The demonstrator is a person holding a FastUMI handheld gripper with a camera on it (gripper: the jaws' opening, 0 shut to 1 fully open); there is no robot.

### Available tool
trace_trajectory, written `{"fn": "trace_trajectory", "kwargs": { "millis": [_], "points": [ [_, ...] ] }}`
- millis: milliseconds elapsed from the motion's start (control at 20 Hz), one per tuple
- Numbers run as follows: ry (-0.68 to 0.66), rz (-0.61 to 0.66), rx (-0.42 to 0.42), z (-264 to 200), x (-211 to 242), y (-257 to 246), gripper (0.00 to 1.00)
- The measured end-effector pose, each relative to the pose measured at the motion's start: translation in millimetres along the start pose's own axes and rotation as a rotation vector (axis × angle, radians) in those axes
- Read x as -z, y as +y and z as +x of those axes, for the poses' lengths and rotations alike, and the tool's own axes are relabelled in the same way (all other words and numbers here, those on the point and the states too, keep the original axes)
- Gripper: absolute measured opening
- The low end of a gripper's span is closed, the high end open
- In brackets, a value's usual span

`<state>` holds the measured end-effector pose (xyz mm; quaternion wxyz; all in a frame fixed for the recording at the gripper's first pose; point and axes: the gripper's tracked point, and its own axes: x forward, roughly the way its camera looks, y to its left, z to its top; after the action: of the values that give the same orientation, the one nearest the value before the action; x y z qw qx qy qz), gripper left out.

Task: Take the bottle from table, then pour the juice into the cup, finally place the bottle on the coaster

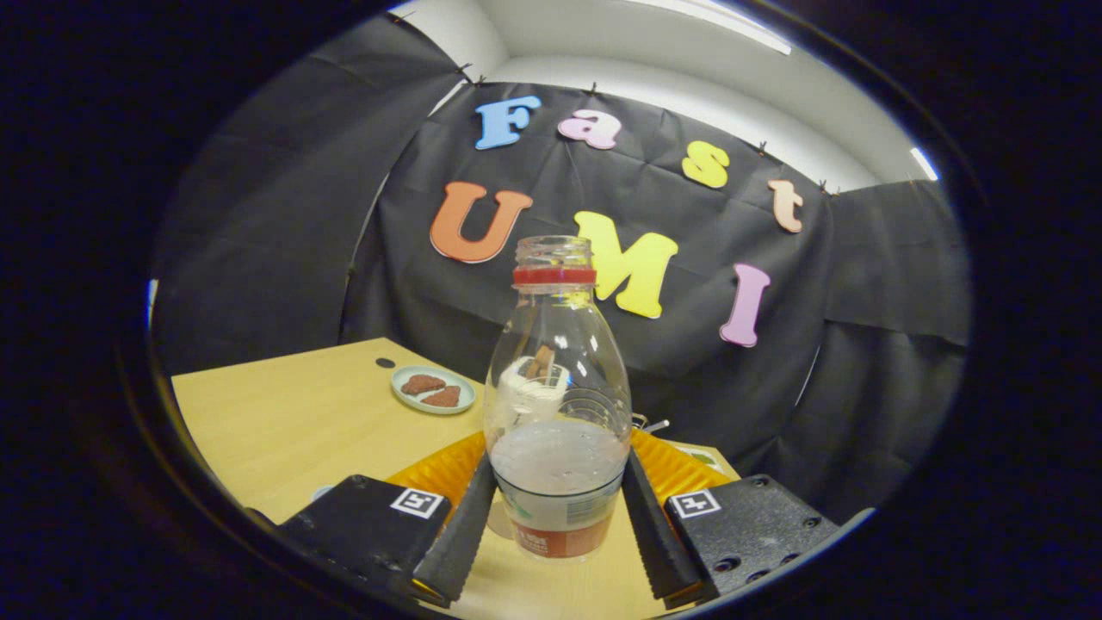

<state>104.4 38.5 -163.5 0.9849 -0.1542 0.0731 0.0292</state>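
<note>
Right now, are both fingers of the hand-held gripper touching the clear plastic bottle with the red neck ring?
Touching. The gripper view shows both fingers of the hand-held gripper pressed against the bottle's lower sides, with no visible gap.

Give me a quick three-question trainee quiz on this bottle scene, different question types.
1. True or false: the bottle has its cap on.
2. Where do the fingers of the hand-held gripper stand? A) either side of the bottle's lower body B) around its neck C) on the small plate
3. Fill in: behind the bottle lies an ____ ridged mat.

Key: 1 false, the mouth is open; 2 A; 3 orange.
</note>
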Motion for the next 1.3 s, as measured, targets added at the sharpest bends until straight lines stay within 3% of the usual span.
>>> {"fn": "trace_trajectory", "kwargs": {
  "millis": [250, 700, 1300],
  "points": [
    [0.022, 0.124, 0.01, 16, -1, -5, 0.81],
    [-0.005, 0.203, 0.016, 52, -20, -9, 0.81],
    [0.09, 0.23, 0.033, 118, 72, -3, 0.81]
  ]
}}
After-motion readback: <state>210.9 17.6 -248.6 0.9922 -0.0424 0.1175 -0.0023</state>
